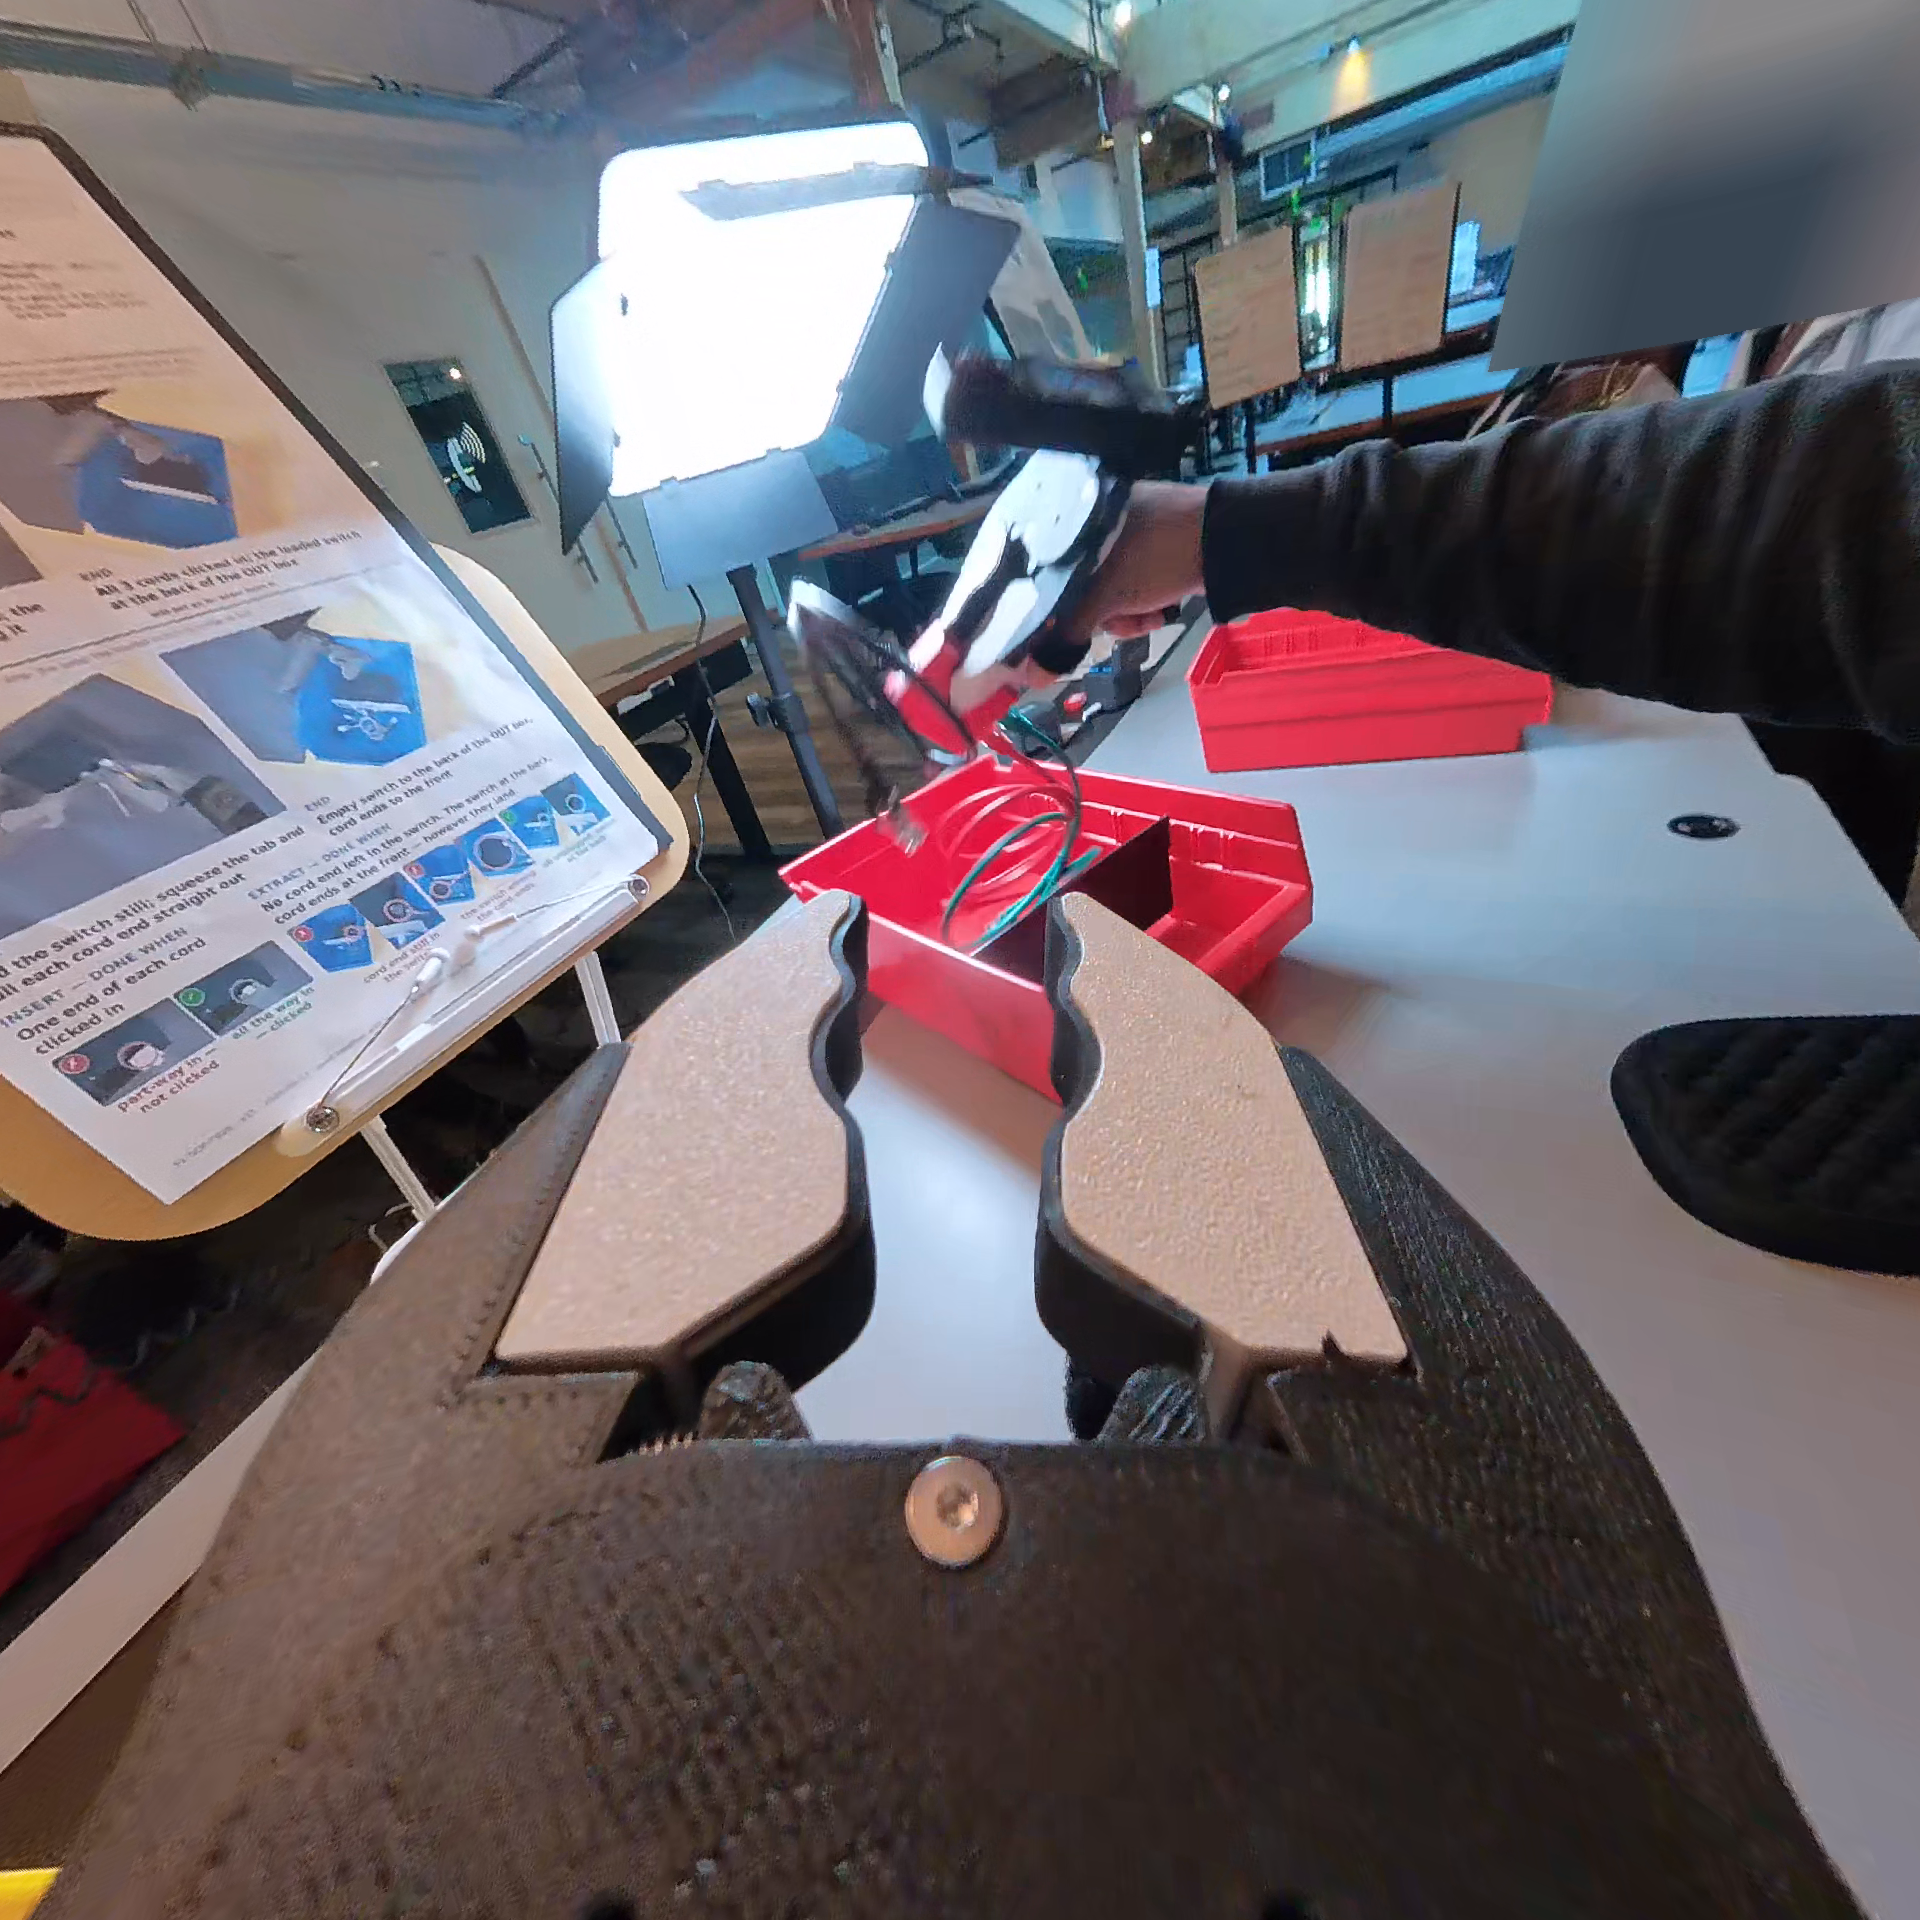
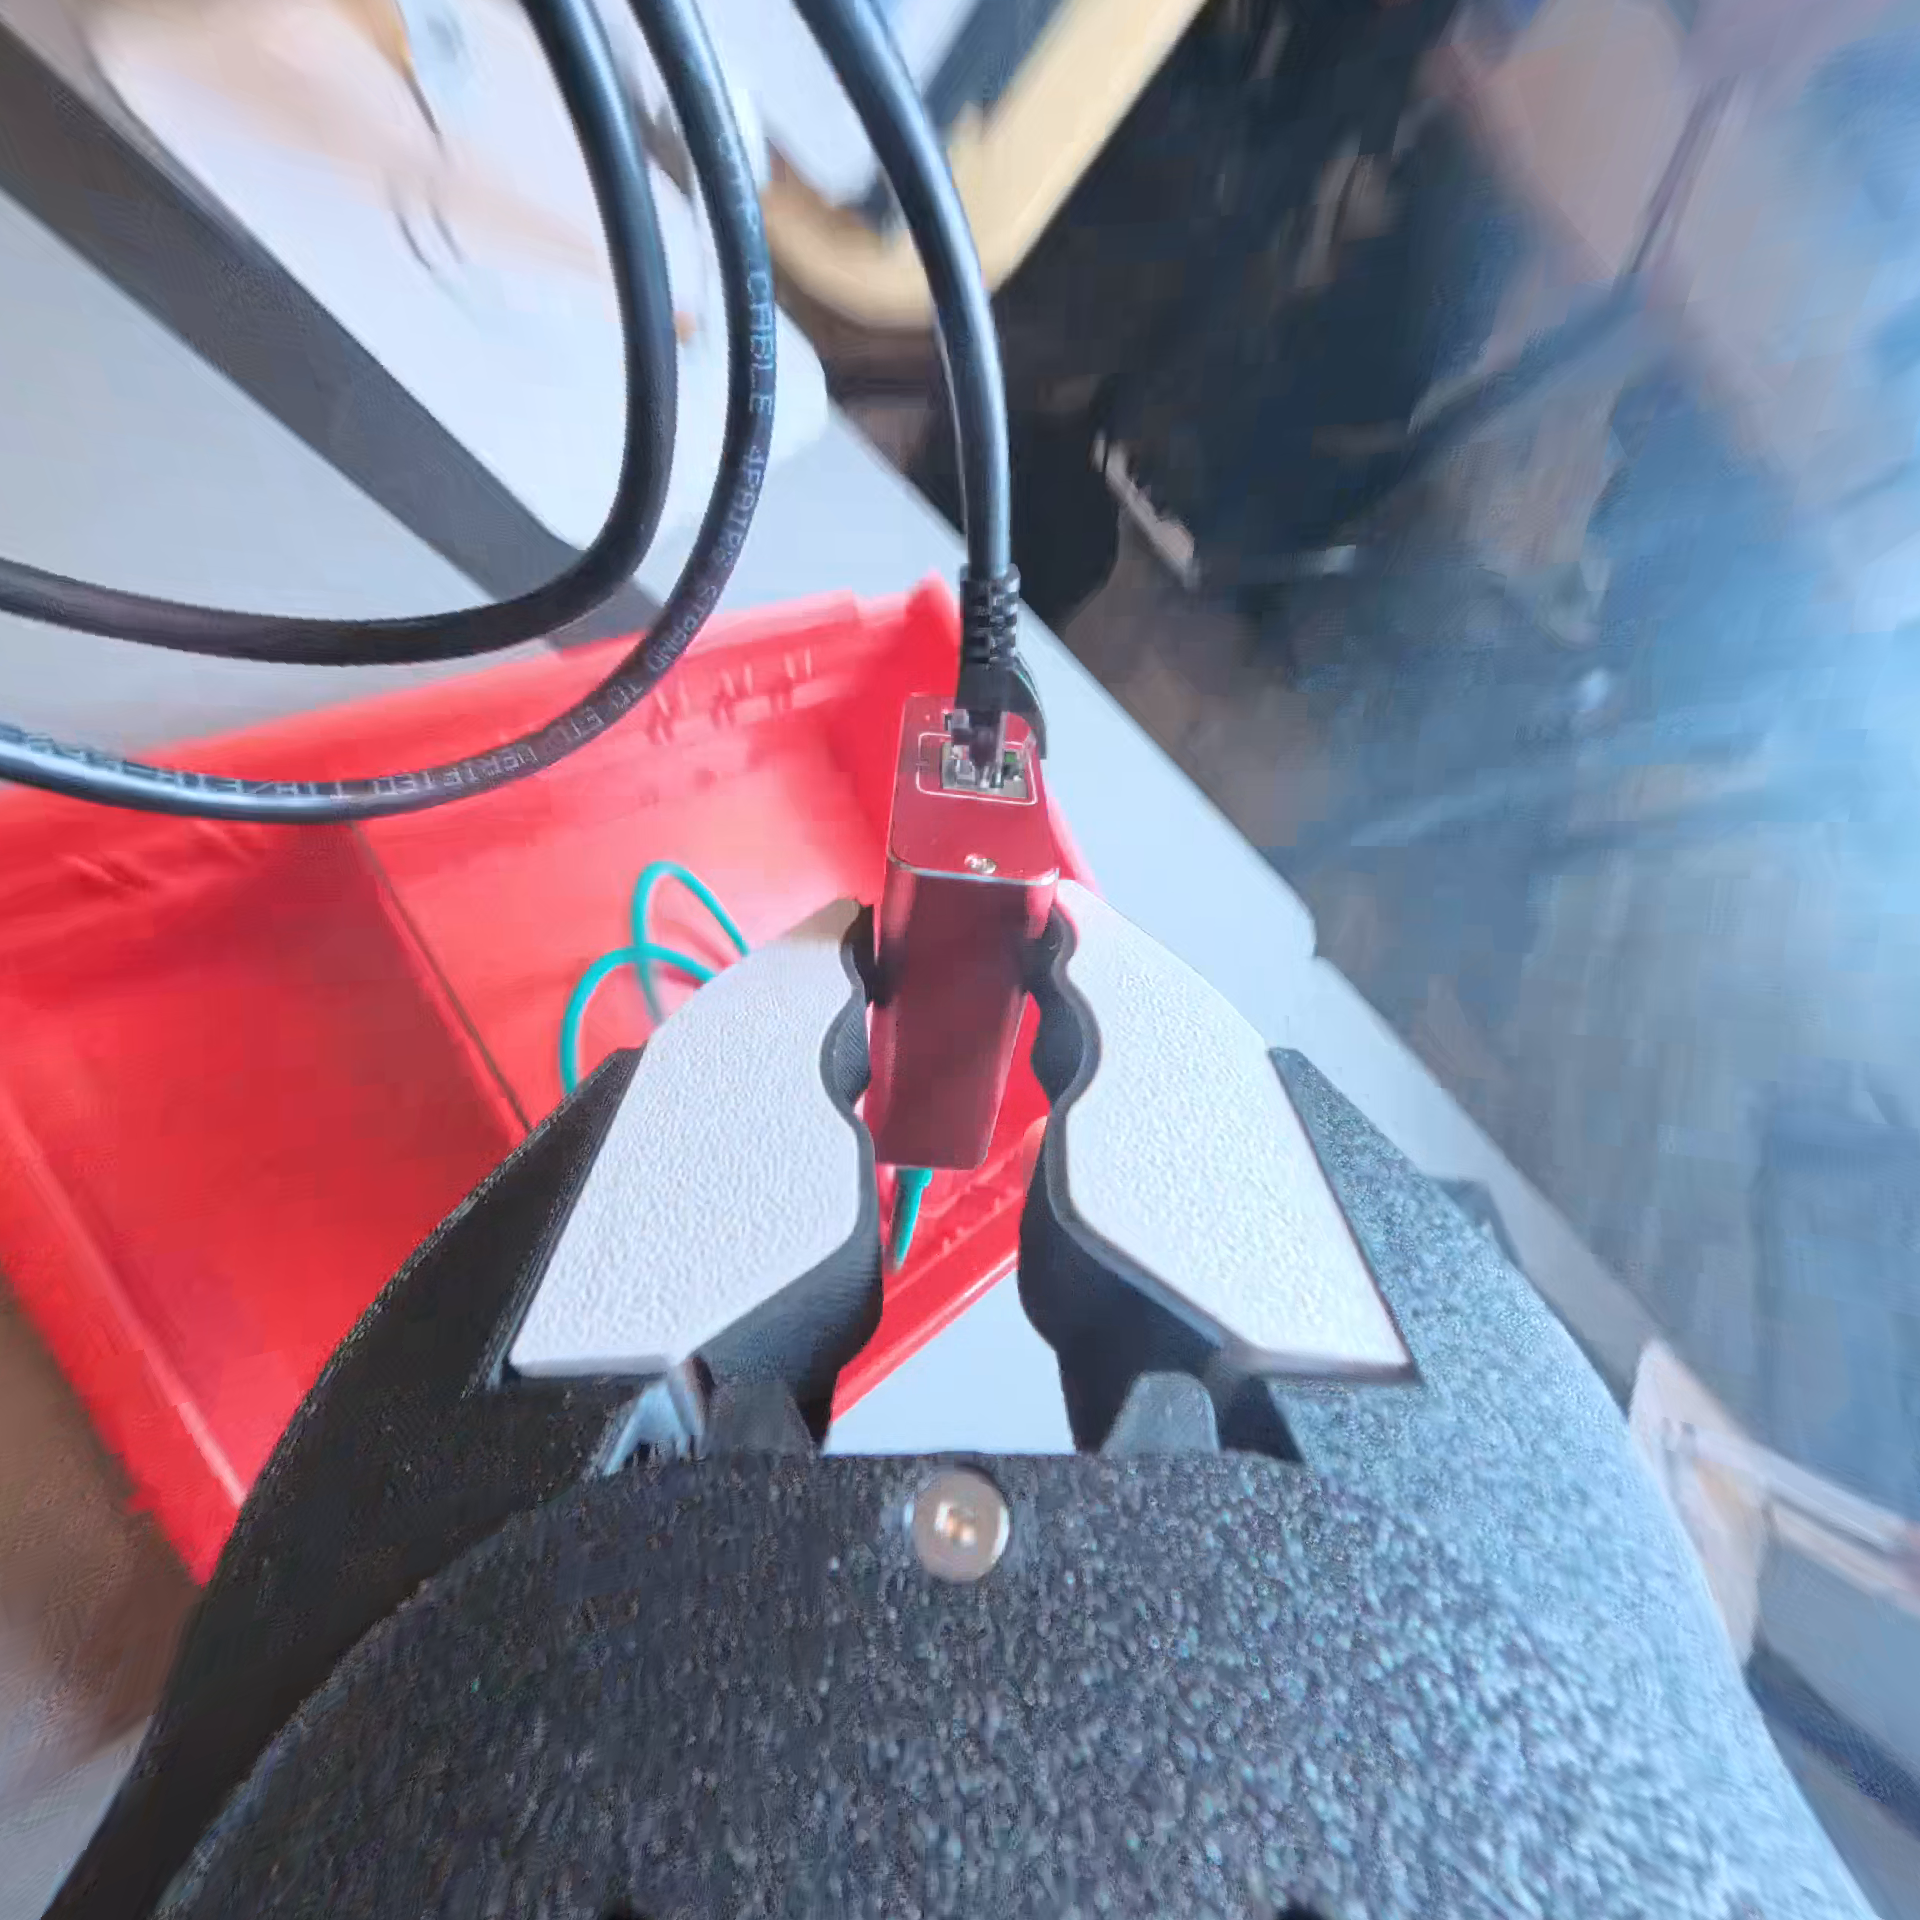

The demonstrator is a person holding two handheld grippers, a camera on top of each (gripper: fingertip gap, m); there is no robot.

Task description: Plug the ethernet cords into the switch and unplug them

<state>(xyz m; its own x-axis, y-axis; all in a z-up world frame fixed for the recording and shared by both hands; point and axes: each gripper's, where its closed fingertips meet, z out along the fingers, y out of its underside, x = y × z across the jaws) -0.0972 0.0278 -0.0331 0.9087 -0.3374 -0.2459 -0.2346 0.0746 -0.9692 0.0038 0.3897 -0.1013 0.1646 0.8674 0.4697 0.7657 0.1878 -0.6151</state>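
Over the near red bin (image 2: 312, 987), my right gripper (image 2: 956, 997) clamps a small red switch (image 2: 961, 987) by its sides, one black ethernet cord (image 2: 977, 416) plugged into its end port and looping away in slack coils. My left gripper (image 1: 951, 997) waits above the white table (image 1: 1507, 935), jaws narrowly parted and holding nothing. From the left wrist view, the right gripper (image 1: 935, 717) hangs over the divided bin (image 1: 1226, 883), where a green cord (image 1: 1023, 862) lies coiled; a second red bin (image 1: 1351, 686) sits farther back.

The risk, as I judge it: the switch is smooth and pinched only near my fingertips, so a tug from the dangling black cord could twist it or drag it loose. The loose loops might also snag the bin wall or tangle with the green cord, and pulling a plug without pressing its latch could strain the port.
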